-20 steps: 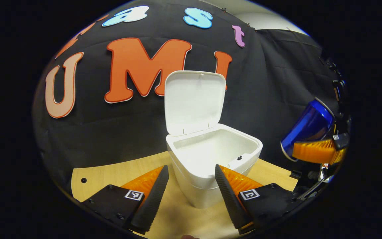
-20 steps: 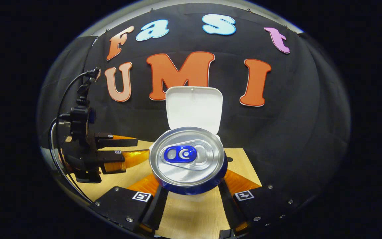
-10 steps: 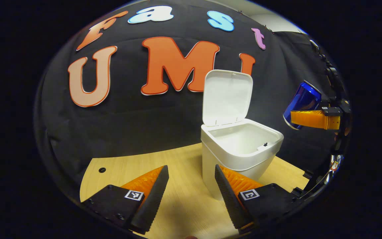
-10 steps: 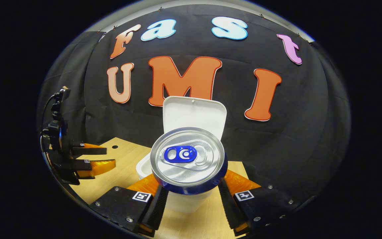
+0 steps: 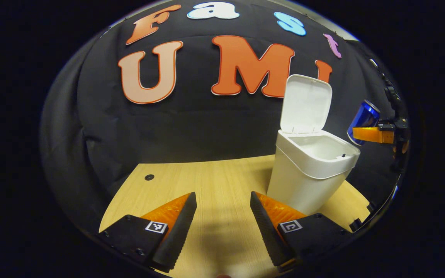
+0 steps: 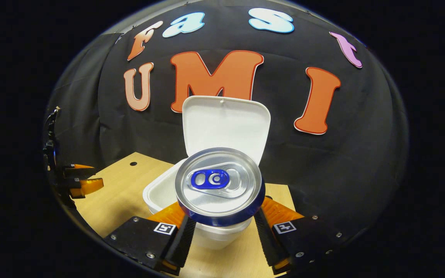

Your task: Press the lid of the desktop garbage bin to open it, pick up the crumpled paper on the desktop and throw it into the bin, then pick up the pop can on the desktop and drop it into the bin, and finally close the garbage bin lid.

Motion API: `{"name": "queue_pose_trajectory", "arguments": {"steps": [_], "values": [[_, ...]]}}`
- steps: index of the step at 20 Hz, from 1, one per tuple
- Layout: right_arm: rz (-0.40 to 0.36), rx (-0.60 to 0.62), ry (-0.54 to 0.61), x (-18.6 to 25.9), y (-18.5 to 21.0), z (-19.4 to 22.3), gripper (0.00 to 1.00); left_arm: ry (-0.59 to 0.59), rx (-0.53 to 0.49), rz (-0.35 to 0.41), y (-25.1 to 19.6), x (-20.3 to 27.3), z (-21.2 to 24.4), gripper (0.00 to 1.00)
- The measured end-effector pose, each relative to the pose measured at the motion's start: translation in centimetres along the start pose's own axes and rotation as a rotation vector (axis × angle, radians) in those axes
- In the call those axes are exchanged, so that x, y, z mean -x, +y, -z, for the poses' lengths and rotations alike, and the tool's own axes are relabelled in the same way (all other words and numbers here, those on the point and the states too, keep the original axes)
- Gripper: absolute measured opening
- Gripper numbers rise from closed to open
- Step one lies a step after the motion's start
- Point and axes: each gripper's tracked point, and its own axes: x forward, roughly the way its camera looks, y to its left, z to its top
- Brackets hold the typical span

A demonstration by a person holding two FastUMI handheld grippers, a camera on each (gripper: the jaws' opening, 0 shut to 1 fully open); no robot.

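Right gripper view: the pop can (image 6: 219, 187) fills the middle, its silver top and blue tab facing the camera, pinched between the two fingers of the right gripper (image 6: 222, 231), one pressing on each side of its blue wall. Just behind and below the can stands the white garbage bin (image 6: 157, 193) on the wooden desktop (image 6: 118, 185), its lid (image 6: 226, 125) swung up and standing upright at the back, so the mouth is open. The can is held in the air in front of that open mouth, above the near rim. Far at the left edge the left gripper (image 6: 81, 181) shows small above the desktop.

In the left gripper view the left gripper (image 5: 222, 227) hangs low over bare wood, its fingers spread apart with nothing between them. The bin (image 5: 307, 177) stands to the right of it, lid (image 5: 305, 104) raised. Beyond the bin's far side the can (image 5: 365, 116) appears tilted in the right gripper (image 5: 373, 135), level with the lid's hinge and apart from the rim.
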Motion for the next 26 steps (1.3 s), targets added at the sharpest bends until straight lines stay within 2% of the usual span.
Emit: {"name": "queue_pose_trajectory", "arguments": {"steps": [4, 13, 20, 22, 23, 26], "values": [[-0.021, 0.015, 0.039, -0.1, 0.0, 1.1, 0.77, 0.012, 0.009, -0.027, 0.4, 0.3, 0.5, 0.9], [-0.06, -0.004, 0.102, -0.5, 0.6, 2.6, 0.78, 0.021, -0.01, -0.016, -0.6, -0.1, 0.6, 0.9], [-0.062, -0.04, 0.087, -0.8, 0.9, 2.2, 0.82, 0.024, 0.002, -0.014, -0.1, -0.3, 0.8, 0.9], [-0.064, -0.052, 0.069, -1.0, 0.9, 1.8, 0.86, 0.025, 0.01, -0.014, 0.3, -0.3, 0.8, 0.9], [-0.07, -0.06, 0.057, -1.2, 1.1, 1.5, 0.93, 0.025, 0.015, -0.015, 0.6, -0.3, 0.9, 0.9], [-0.104, -0.141, 0.006, -1.2, 2.2, -0.4, 0.98, 0.025, 0.026, -0.018, 1.3, -0.2, 1.1, 0.9]]}}
